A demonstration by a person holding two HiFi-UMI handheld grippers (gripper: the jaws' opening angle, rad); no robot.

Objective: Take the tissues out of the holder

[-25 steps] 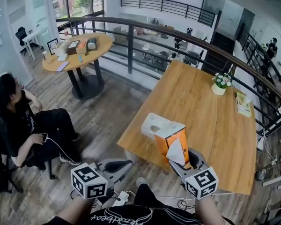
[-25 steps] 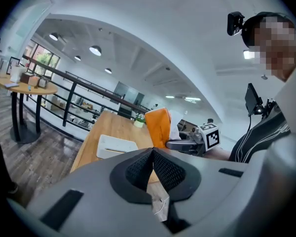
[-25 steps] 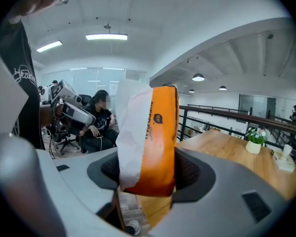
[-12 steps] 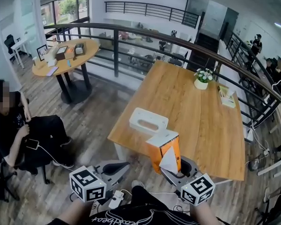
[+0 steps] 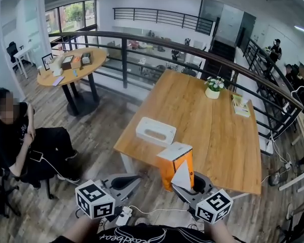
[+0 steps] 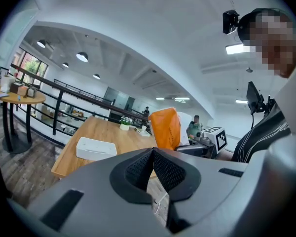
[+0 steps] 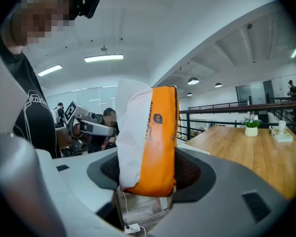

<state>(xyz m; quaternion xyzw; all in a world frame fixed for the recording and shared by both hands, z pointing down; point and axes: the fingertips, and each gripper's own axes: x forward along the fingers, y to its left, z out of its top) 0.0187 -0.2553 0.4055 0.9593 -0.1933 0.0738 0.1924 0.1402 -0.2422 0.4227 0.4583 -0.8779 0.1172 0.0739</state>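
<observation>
My right gripper (image 5: 193, 183) is shut on an orange tissue pack (image 5: 176, 165), held upright over the table's near edge. A white tissue (image 5: 183, 176) sticks out of the side facing me. In the right gripper view the tissue pack (image 7: 157, 137) fills the gap between the jaws, its white tissue (image 7: 130, 132) on the left. The white holder (image 5: 155, 131) lies flat on the wooden table (image 5: 213, 128), beyond the pack. My left gripper (image 5: 124, 181) hangs off the table's near left corner, shut and empty (image 6: 153, 166). From there the tissue pack (image 6: 165, 128) and holder (image 6: 94, 148) show ahead.
A small flower pot (image 5: 212, 91) and a booklet (image 5: 239, 106) sit at the table's far end. A dark railing (image 5: 142, 39) runs behind it, with a round table (image 5: 71, 68) to the left. A seated person (image 5: 20, 138) is at far left. A power strip (image 5: 123, 216) lies on the floor.
The right gripper has drawn the tissue pack back toward me, away from the holder, to the table's near edge. The left gripper has kept its place and stays shut.
</observation>
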